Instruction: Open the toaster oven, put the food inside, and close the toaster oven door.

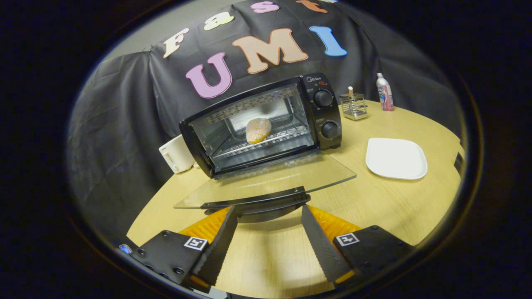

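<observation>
Gripper view. I am looking along the hand-held gripper (269,209) over a light wooden surface (386,203). Its two fingers are standing wide apart, with nothing held between them. Their tips are sitting at the front edge of the toaster oven door (266,180), one at each end of the dark door handle (259,200); I cannot tell whether they are touching the handle or just stopping short of it.

The toaster oven (262,124) is sitting toward the far edge of the surface, turned at a slant to my line of sight. Its glass door is lying fully open, folded down flat and reaching out toward the fingers. The food (258,130), a round pale piece with a sugary-looking crust, is resting inside the oven on the wire rack (266,141), roughly mid-cavity. Two black knobs (326,114) are showing one above the other on the oven's control panel.

Beside the oven's other end, at the far edge of the surface, a white boxy appliance (176,154) is peeking out. On the knob side, a white plate (396,158) is lying bare, well apart from the oven. Further back near the far edge, a small clear holder (353,106) with a stick in it is standing, and next to it a slim bottle (385,93) with a pink label.
</observation>
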Motion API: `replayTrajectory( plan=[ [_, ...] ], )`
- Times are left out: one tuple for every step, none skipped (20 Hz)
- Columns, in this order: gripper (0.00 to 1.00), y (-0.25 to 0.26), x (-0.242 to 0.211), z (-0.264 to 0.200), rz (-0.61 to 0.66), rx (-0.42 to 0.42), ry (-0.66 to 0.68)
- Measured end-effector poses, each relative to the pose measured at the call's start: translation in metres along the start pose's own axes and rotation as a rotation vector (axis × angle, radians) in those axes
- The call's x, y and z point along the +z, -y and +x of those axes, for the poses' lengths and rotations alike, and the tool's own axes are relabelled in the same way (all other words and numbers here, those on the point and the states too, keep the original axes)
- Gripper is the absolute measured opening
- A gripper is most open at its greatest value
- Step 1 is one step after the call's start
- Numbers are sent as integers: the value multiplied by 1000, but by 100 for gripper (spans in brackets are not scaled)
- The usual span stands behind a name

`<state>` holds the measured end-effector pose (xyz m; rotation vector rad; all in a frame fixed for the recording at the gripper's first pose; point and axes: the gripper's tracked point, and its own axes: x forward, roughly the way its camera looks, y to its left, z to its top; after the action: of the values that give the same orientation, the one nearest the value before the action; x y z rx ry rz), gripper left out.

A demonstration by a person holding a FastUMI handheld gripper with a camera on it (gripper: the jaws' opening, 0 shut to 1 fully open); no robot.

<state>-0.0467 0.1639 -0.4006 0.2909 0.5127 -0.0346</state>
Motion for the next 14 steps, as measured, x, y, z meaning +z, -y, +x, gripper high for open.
replayTrajectory(
  plan=[
    [96,-1,5,-1,-2,4,13],
    [96,-3,10,-2,-6,8,30],
    [96,-4,17,-2,-5,10,45],
    [96,-6,21,-1,-2,13,53],
    [96,-7,26,-1,2,16,62],
    [96,-8,30,-1,6,19,73],
    [96,-10,35,-2,11,21,83],
    [96,-10,37,-1,12,23,89],
    [96,-11,40,0,12,25,93],
    [96,-13,43,-1,15,28,99],
    [96,-14,48,-1,18,33,107],
    [96,-16,53,0,19,37,115],
    [96,-17,59,1,19,41,125],
    [96,-19,63,1,20,44,135]
  ],
)
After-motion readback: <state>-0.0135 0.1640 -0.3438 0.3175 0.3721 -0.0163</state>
